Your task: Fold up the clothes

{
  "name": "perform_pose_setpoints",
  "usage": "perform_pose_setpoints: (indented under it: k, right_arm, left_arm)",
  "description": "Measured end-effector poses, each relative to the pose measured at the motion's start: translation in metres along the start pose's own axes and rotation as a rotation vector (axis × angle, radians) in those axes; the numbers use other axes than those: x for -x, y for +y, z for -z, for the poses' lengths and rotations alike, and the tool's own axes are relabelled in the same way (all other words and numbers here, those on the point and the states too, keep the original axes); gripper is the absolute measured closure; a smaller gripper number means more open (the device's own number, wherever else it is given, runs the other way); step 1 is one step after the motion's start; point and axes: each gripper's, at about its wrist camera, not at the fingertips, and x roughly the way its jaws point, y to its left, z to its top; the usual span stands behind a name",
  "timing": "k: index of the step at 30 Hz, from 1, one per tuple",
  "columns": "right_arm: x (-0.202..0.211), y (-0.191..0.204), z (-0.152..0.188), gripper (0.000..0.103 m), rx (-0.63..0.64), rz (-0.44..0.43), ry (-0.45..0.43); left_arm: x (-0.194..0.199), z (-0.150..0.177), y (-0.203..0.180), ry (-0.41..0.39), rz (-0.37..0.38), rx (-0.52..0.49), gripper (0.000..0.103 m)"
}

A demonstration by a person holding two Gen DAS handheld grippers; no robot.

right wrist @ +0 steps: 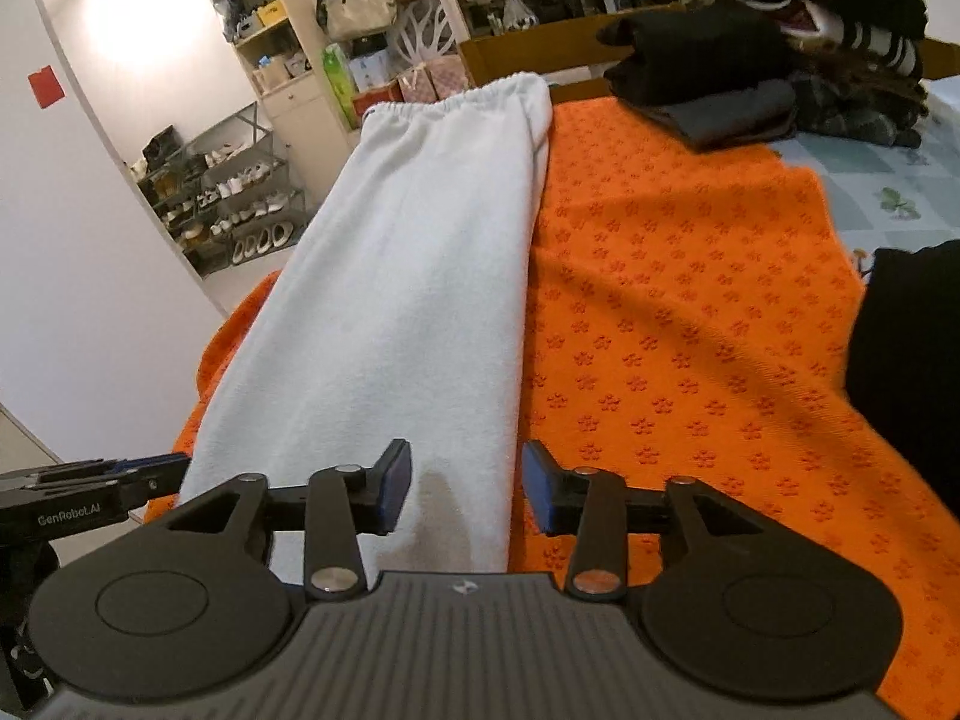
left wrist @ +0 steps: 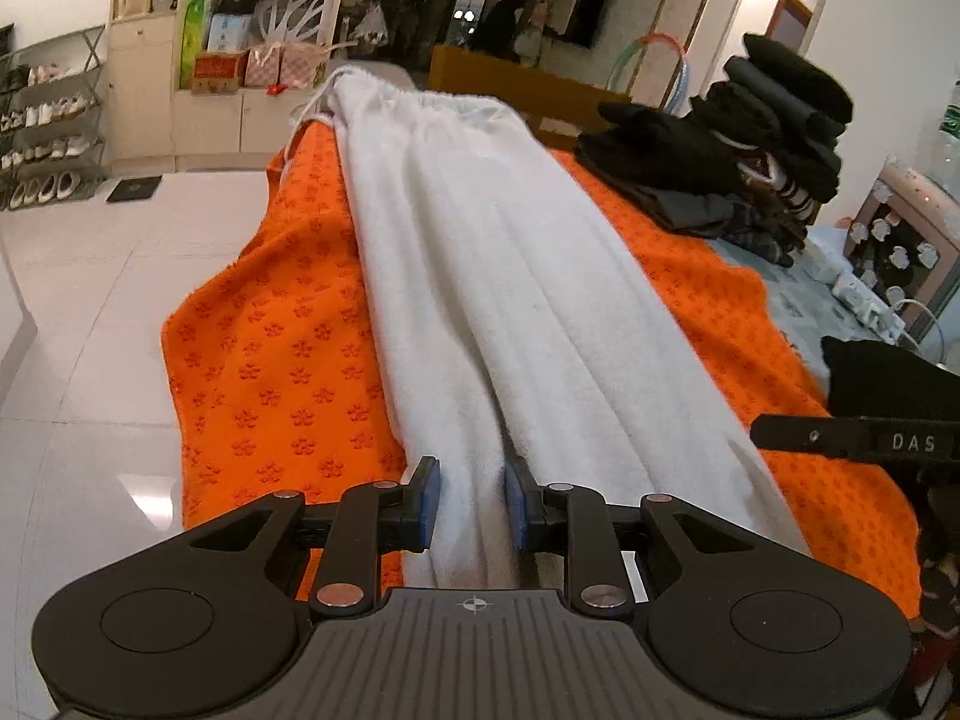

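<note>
- The long white fleece sweatpants (left wrist: 480,276) are lying lengthwise, one leg on the other, on an orange flower-embossed towel mat (left wrist: 282,372) covering the table, with the elastic waistband at the far end and the leg cuffs at the near edge.
- The left gripper (left wrist: 472,501) is clenching the near cuff end of the sweatpants, its blue pads pressing in on a gathered ridge of white cloth.
- The right gripper (right wrist: 467,489) is standing released, jaws apart, straddling the right-hand edge of the same cuff end; its left pad is over the white cloth, its right pad over the orange mat, and neither is pressing anything.
- Judging by the layout, the step in hand is taking both near corners to carry the cuffs toward the waistband.
- If the right gripper is closing where it stands, it may be pinching the mat along with the trouser edge, dragging the mat up in the fold.
- It may also be catching only the top leg, so the layers would be sliding apart when lifted.
- With one corner held and the other free, lifting now would be skewing the fold.
- A pile of dark folded garments (left wrist: 744,162) is sitting at the far right, near the waistband, and could be getting nudged.
</note>
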Motion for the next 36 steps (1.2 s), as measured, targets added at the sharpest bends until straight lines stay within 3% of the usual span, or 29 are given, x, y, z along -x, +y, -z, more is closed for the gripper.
perform_pose_setpoints:
  k: [8, 14, 15, 16, 17, 18, 24, 27, 30, 32, 35, 36]
  right_arm:
    - [-0.013, 0.003, -0.006, 0.054, 0.02, -0.018, -0.007]
    - [-0.029, 0.009, -0.008, 0.054, 0.044, -0.05, 0.05]
    - [-0.03, 0.009, -0.007, 0.058, 0.04, -0.05, 0.054]
    - [-0.032, 0.008, -0.007, 0.069, 0.035, -0.05, 0.055]
    - [-0.033, 0.008, -0.007, 0.077, 0.029, -0.051, 0.056]
    - [-0.032, 0.006, -0.008, 0.092, 0.022, -0.048, 0.053]
    - [-0.005, -0.003, -0.017, 0.099, -0.002, -0.048, 0.01]
    - [-0.004, -0.012, -0.015, 0.099, -0.011, -0.042, 0.026]
    - [-0.012, -0.013, -0.011, 0.098, 0.008, -0.035, 0.055]
    - [-0.018, -0.01, -0.01, 0.097, 0.034, -0.032, 0.077]
    - [-0.012, -0.007, -0.018, 0.087, 0.063, -0.023, 0.059]
    - [-0.01, -0.008, -0.023, 0.079, 0.065, -0.023, 0.049]
  left_arm:
    - [-0.015, -0.002, -0.001, 0.012, -0.001, 0.069, 0.067]
    - [-0.017, -0.001, 0.003, -0.001, -0.002, 0.11, 0.072]
    - [-0.016, -0.001, 0.005, -0.007, -0.001, 0.125, 0.081]
    - [-0.014, -0.001, 0.008, -0.013, 0.0, 0.139, 0.091]
    - [-0.012, -0.001, 0.01, -0.019, 0.002, 0.153, 0.095]
    - [-0.011, -0.001, 0.012, -0.025, 0.003, 0.167, 0.096]
    - [0.015, -0.007, 0.029, -0.07, -0.026, 0.21, 0.097]
    - [0.016, -0.002, 0.044, -0.046, -0.046, 0.233, 0.097]
    - [0.004, 0.005, 0.044, -0.005, -0.056, 0.184, 0.096]
    - [0.006, 0.005, 0.049, -0.015, -0.027, 0.233, 0.095]
    - [0.015, -0.001, 0.057, -0.075, 0.009, 0.291, 0.081]
    - [0.017, -0.004, 0.06, -0.094, 0.018, 0.307, 0.068]
